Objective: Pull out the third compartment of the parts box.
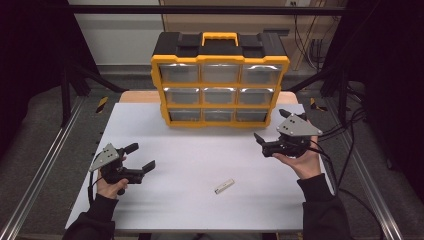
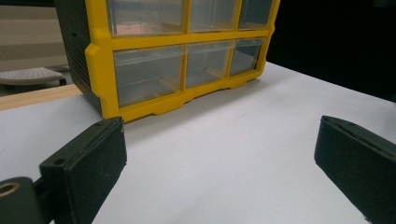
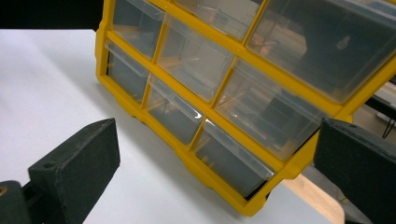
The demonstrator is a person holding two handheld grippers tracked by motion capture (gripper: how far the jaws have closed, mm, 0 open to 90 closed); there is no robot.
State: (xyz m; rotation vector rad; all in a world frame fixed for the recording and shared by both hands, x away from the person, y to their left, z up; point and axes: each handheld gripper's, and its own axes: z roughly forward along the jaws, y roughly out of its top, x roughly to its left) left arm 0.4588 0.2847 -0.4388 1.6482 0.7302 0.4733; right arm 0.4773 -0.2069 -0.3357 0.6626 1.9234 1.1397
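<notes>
Both grippers empty, jaws spread wide, nothing between them. Right gripper (image 1: pixel 270 127) hovers just off the lower right corner of the yellow-and-black plastic nine-drawer organizer cabinet (image 1: pixel 219 85), tips aimed at it; in the right gripper view the bottom-right clear drawer (image 3: pixel 233 161) sits ahead of and between the fingers (image 3: pixel 74 175), close but not touching. Left gripper (image 1: pixel 141 156) is held low over the white tabletop (image 1: pixel 195 155), well apart from the cabinet, which sits ahead of its fingers (image 2: pixel 86 168) in the left gripper view. A small pale rectangular block (image 1: pixel 224 186) lies on the table, between the two grippers and nearer the person. Likely step: the right going for a drawer. Risks, as a judgement: drawer fronts are slick clear plastic with thin lips, so wide jaws could slip off or catch the yellow frame instead; pulling with the cabinet unbraced could drag or tip it forward, since the left is too far away to steady it.
</notes>
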